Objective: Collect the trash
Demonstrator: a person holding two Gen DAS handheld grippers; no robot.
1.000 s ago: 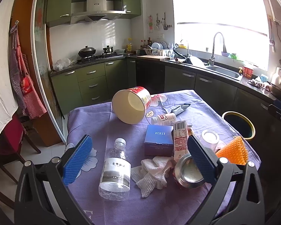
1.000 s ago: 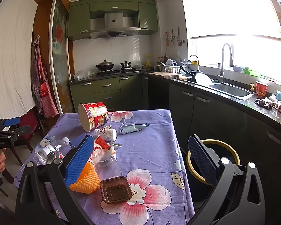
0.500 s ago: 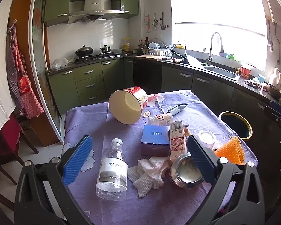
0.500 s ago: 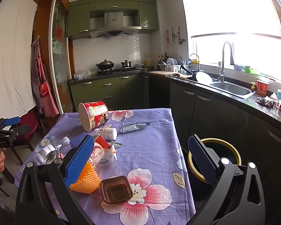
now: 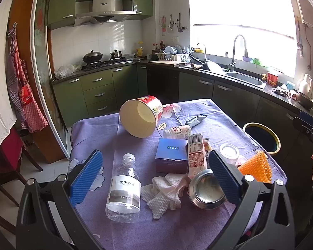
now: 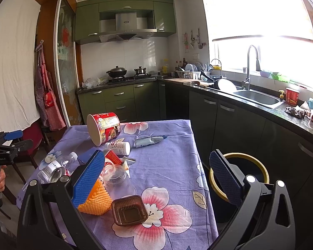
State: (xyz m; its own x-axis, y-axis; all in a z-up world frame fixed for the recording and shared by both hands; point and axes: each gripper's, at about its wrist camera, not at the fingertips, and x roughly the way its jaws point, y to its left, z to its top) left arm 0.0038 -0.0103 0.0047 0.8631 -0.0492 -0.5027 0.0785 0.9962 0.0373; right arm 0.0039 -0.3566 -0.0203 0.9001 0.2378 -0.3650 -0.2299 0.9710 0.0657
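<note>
Plastic bottle point(image 5: 124, 185) lies between the left hand-held gripper's point(image 5: 154, 179) spread fingers; right hand-held gripper point(image 6: 156, 179) gapes, empty.

- On my table point(image 5: 94, 129), the bottle point(image 5: 124, 187) lies left of the tissue point(image 5: 164, 189).
- Can point(image 5: 206, 189) right of the tissue, box point(image 5: 171, 155) behind it.
- The bin point(image 6: 240, 177) stands beside the table's right edge.

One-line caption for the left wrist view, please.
Open left gripper hovers over a littered purple tablecloth: plastic bottle, crumpled tissue, blue box.
</note>
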